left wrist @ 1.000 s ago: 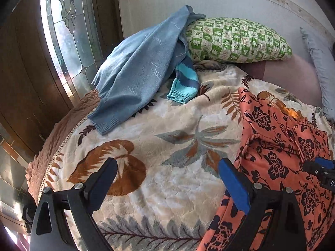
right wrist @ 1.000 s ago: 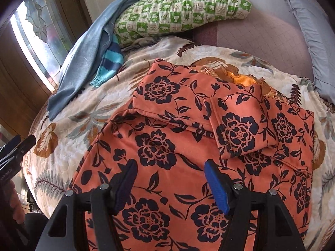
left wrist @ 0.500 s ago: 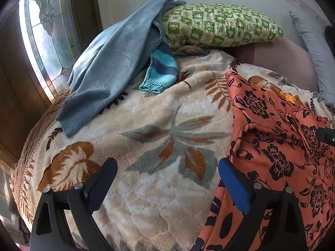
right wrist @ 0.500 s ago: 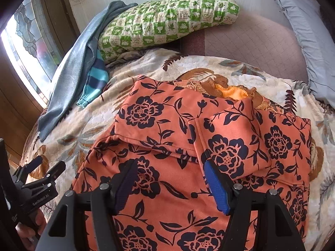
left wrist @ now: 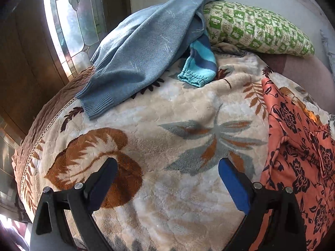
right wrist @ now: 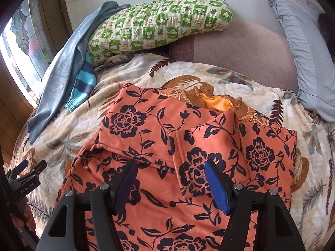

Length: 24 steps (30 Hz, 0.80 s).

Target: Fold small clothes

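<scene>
While both grippers gape empty, orange floral garment (right wrist: 188, 146) lies half-folded.

three garments (right wrist: 163, 146), two pillows (right wrist: 159, 25), one blanket (left wrist: 167, 138)

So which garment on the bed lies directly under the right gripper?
The orange garment with dark flowers, sleeves folded in; the grey-blue knit sweater and striped turquoise one lie by the window.
</scene>
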### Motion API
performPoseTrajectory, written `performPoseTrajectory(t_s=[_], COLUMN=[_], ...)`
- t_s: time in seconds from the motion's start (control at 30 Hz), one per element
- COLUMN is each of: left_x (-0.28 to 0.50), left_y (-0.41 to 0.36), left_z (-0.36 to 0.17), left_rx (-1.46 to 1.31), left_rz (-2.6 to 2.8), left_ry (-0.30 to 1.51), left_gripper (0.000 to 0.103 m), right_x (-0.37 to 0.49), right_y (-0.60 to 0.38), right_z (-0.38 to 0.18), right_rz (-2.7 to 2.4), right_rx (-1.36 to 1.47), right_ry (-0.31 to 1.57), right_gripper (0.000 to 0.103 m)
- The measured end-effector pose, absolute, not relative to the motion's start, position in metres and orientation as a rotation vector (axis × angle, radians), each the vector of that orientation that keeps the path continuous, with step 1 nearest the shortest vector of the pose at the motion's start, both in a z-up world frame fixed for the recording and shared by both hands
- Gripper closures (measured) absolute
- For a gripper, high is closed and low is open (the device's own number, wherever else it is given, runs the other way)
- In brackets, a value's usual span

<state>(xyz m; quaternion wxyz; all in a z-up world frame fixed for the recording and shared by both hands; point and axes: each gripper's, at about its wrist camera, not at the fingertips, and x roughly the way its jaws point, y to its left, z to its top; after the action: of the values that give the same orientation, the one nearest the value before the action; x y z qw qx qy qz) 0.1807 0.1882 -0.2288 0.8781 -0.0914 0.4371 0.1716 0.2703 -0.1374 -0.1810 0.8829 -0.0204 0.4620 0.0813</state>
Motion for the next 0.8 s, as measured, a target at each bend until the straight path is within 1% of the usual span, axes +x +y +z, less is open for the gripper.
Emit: performPoseTrajectory(t_s=[0.17, 0.27, 0.37, 0.5, 0.67, 0.8], left_x=[0.183, 0.185, 0.186, 0.190, 0.186, 0.187], left_y=[0.184, 0.173, 0.165, 0.150, 0.130, 0.129], left_z=[-0.231, -0.232, -0.229, -0.226, -0.227, -0.229], left_rx=[-0.179, -0.136, -0.102, -0.090, 0.004, -0.004], left_rz=[0.354, 0.321, 0.308, 0.243, 0.200, 0.197], left_ry=[0.914, 0.916, 0.895, 0.884, 0.863, 0.865], left_gripper=[0.006, 0.006, 0.006, 0.006, 0.006, 0.006], right_x=[0.291, 0.303, 0.298, 0.288, 0.286, 0.300], right_y=[-0.137, -0.130, -0.153, -0.170, -0.164, -0.148], right_z=[-0.183, -0.192, -0.195, -0.214, -0.239, -0.257], right_rz=[0.169, 0.208, 0.138, 0.130, 0.145, 0.106], right_rx=[-0.062, -0.083, -0.036, -0.009, 0.012, -0.050], right_ry=[0.972, 1.023, 0.985, 1.012, 1.028, 1.049], right_gripper=[0.033, 0.033, 0.033, 0.033, 0.033, 0.033])
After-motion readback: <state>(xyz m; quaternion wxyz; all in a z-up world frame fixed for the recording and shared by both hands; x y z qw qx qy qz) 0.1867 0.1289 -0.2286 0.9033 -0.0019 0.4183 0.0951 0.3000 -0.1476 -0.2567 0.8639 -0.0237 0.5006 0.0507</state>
